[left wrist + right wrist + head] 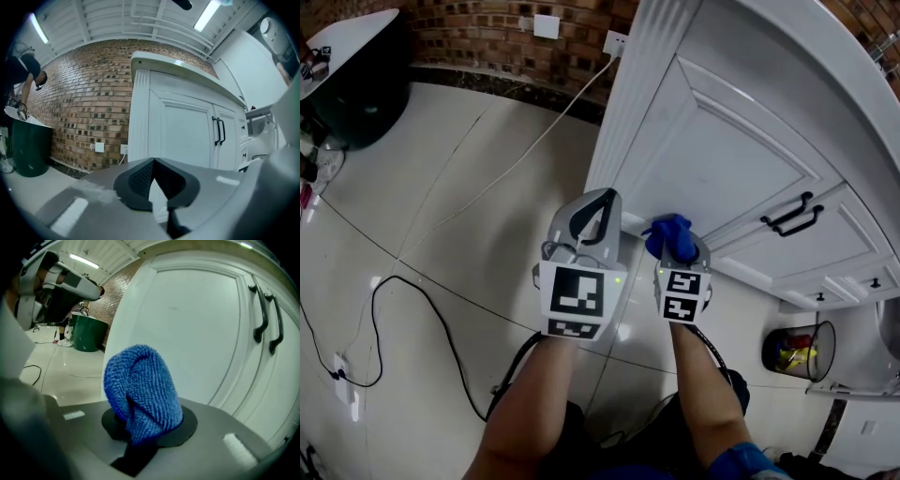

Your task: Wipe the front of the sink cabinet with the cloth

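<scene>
Beside the cabinet door (741,159), the right gripper (679,255) clamps the cloth (143,390), perhaps touching it; left gripper (601,201), jaws together.

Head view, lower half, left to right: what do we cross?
Black floor cable → left hand-held gripper, jaws together and empty → right hand-held gripper, shut on the blue cloth → mesh bin at far right.
</scene>
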Tool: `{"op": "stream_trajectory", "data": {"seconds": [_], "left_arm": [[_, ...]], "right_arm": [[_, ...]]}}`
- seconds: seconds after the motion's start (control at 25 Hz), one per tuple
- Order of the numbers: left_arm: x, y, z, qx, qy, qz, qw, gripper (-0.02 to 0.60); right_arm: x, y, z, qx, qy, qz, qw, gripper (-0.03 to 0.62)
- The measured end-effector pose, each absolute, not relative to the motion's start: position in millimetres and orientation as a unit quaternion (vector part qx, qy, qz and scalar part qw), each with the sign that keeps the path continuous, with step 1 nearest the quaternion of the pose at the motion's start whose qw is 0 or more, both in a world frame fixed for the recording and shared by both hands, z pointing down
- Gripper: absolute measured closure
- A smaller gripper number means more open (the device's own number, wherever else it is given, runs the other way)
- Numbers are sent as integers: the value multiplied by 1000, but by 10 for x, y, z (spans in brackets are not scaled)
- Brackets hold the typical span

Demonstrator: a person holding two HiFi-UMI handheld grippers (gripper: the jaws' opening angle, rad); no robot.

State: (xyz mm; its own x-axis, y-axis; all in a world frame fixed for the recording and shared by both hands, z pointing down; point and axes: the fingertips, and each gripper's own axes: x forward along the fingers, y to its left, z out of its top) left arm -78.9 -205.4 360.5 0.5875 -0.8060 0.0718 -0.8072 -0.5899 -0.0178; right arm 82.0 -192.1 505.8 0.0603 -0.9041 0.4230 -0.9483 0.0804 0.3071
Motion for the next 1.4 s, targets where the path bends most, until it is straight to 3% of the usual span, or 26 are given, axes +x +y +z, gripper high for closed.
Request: {"op": "stream_trajectory", "data": {"seconds": [0.12,0.24,0.36,0.52,0.76,0.92,1.12,1.4], "left_arm": [[-778,-2116,3819,892,-448,56,38,581],[-737,-2104,4099,894,-424,56,129,581],[-761,-2110,4162,889,-423,48,166,581],[-779,-2102,3891,895,-430,30,113,580],[-740,-1797,2866,895,-430,-55,-105,581],[-818,-1588,2622,893,-426,-94,-113,578],[-949,-1644,2633,885,-442,-94,-109,591],[-1094,-1856,2830,876,-472,-81,-65,591]], "right_arm": [[819,-1953,5333,665,-684,59,295,520],[807,-1886,5593,653,-680,83,323,520],[704,-1811,5430,653,-687,81,308,517],[467,-1795,4363,660,-720,-6,213,517],[294,-1725,2527,659,-740,-133,37,517],[366,-1706,1763,668,-718,-189,-37,524],[591,-1789,1615,690,-698,-186,-42,531],[423,-1934,2441,685,-714,-140,51,530]]}}
